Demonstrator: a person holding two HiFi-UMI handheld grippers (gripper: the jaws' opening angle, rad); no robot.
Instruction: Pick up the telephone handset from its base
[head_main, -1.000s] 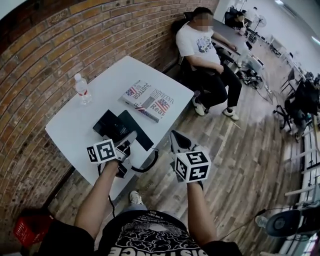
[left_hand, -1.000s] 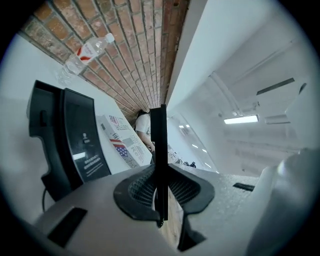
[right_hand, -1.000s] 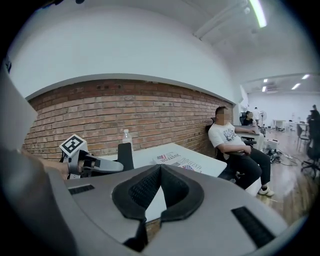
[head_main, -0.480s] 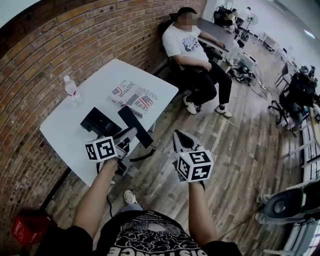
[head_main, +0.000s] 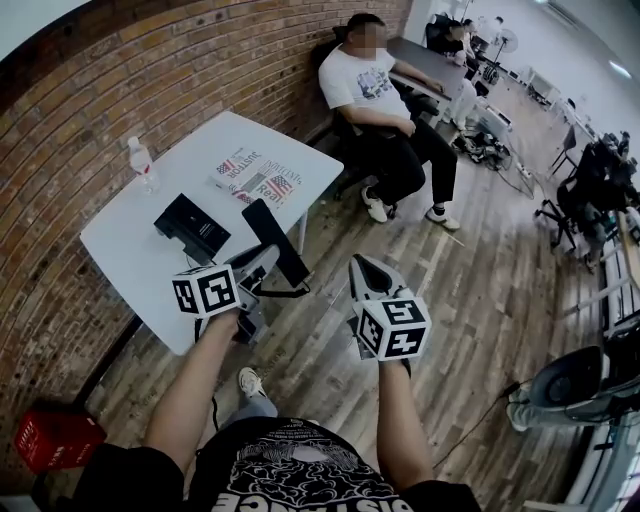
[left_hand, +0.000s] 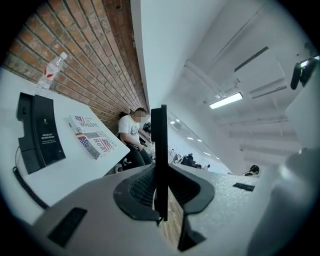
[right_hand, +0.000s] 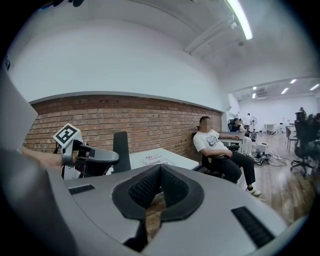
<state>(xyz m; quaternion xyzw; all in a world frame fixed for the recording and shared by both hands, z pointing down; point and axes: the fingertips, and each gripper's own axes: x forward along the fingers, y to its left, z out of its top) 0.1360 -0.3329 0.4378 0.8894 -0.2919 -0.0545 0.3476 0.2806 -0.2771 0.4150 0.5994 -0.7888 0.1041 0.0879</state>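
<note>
The black telephone handset is off its base and held in the air beyond the table's front edge. My left gripper is shut on it. In the left gripper view the handset stands edge-on between the pads. The black base stays on the white table, and shows in the left gripper view at far left. A coiled cord trails from the handset. My right gripper hovers to the right over the floor, shut and empty. It faces the handset.
On the table lie a printed newspaper and a water bottle by the brick wall. A person sits on a chair past the table. A red crate stands at lower left and a fan at right.
Both grippers have drawn back from the table and risen a little. The handset has gone with the left gripper, farther from its base. The right gripper stays shut and empty.
</note>
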